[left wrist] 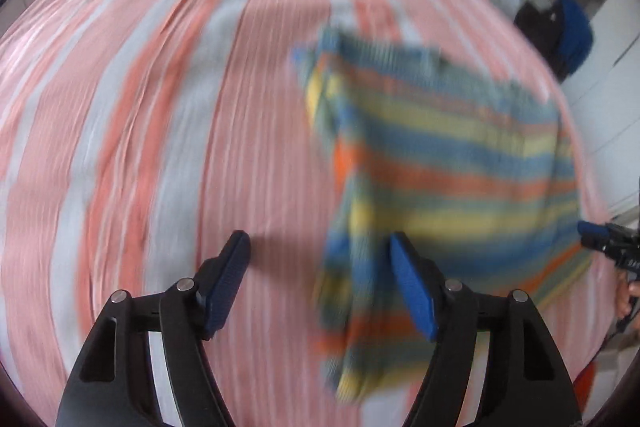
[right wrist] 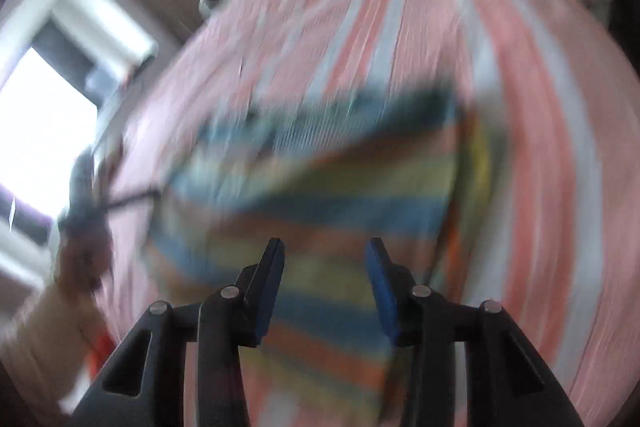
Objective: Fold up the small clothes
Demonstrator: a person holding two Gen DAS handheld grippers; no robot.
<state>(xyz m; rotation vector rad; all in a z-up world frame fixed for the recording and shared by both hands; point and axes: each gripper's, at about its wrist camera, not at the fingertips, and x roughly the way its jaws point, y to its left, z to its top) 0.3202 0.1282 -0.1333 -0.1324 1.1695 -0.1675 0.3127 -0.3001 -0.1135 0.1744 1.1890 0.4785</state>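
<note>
**Between folds: garment lies loose, both grippers free**

The striped garment (left wrist: 440,155) lies on the pink-striped bedsheet (left wrist: 160,107), one side already doubled over, a narrow flap trailing toward the camera. The left gripper (left wrist: 320,287) hovers with jaws wide apart, the flap's edge beside its right finger but not pinched. The right gripper (right wrist: 324,287) stands partly open above the cloth, nothing clamped. Both views are blurred. The next move likely calls for pinching an edge to fold again.
</note>
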